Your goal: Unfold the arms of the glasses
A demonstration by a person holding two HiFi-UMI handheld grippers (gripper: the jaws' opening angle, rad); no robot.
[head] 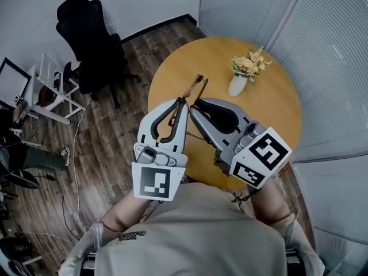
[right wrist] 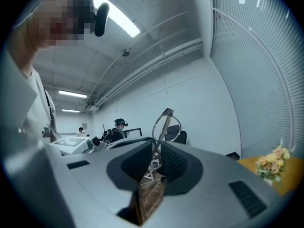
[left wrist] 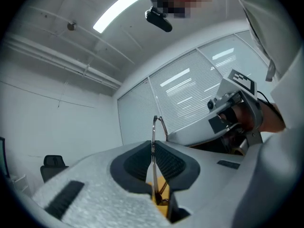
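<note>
Thin brown-framed glasses hang in the air over the round wooden table, held between both grippers. My left gripper is shut on one thin part of the frame; in the left gripper view a metal wire stands upright out of the pinched pads. My right gripper is shut on the glasses right beside it, and in the right gripper view a lens rim rises above its pads. The two sets of fingertips almost touch. Which part is arm and which is front I cannot tell.
A white vase of flowers stands on the table beyond the glasses. A black office chair and a white folding rack are on the wood floor to the left. Blinds line the right wall. A person stands far off.
</note>
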